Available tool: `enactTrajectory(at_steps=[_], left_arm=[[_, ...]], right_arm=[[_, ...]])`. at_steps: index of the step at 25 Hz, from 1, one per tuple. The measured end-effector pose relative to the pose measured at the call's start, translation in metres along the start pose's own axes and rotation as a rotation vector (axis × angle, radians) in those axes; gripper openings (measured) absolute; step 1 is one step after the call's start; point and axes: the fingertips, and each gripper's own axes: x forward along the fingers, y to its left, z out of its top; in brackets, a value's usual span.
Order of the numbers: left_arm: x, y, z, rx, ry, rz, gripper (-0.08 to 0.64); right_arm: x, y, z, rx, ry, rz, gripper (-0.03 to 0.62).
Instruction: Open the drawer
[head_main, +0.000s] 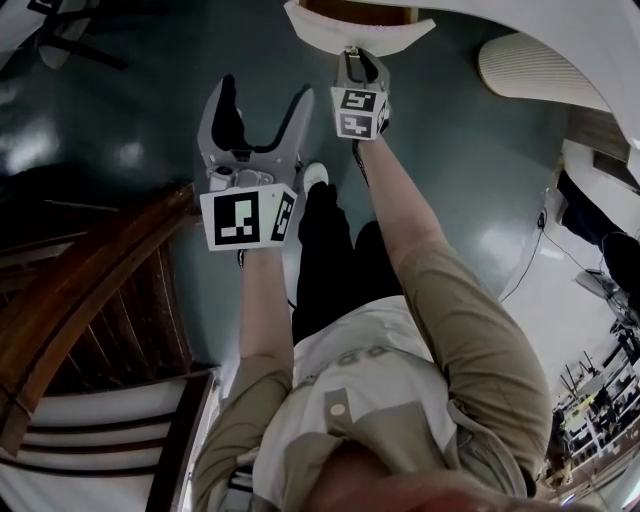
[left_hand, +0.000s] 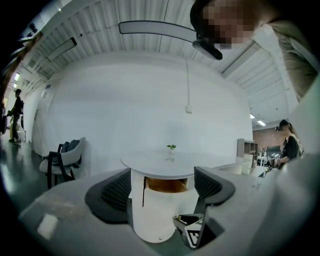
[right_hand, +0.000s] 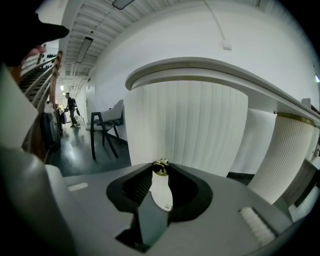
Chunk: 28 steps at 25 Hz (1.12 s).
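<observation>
A white round table (left_hand: 170, 162) has a curved white drawer (left_hand: 160, 210) in its ribbed base. The drawer stands partly pulled out, and its wooden inside (left_hand: 167, 185) shows under the tabletop. My right gripper (right_hand: 160, 173) is shut on the drawer's small brass knob (right_hand: 160, 166); in the head view this gripper (head_main: 358, 62) reaches the drawer front (head_main: 365, 36) at the top edge. My left gripper (head_main: 256, 100) hangs open and empty to the left, short of the drawer, with its fingers (left_hand: 117, 192) apart. The right gripper's marker cube (left_hand: 192, 234) shows low in the left gripper view.
A dark wooden stair rail (head_main: 110, 270) runs along the left. A white ribbed column (right_hand: 292, 150) stands right of the table. A dark chair (left_hand: 62, 162) is at the far left by the wall. The floor (head_main: 470, 170) is dark green and glossy.
</observation>
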Motion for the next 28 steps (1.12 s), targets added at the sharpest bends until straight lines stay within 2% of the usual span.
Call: enactTrajectory(at_steps=[13,28], left_arm=[[0.003,0.006,-0.005,0.047,0.022,0.043,0.400],[-0.023,0.007,-0.007,0.041,0.010,0.093,0.400]], right_arm=[[-0.023,0.007,-0.012,-0.028,-0.006,0.021,0.103],[-0.047,0.020,-0.025,-0.038,-0.015,0.037,0.103]])
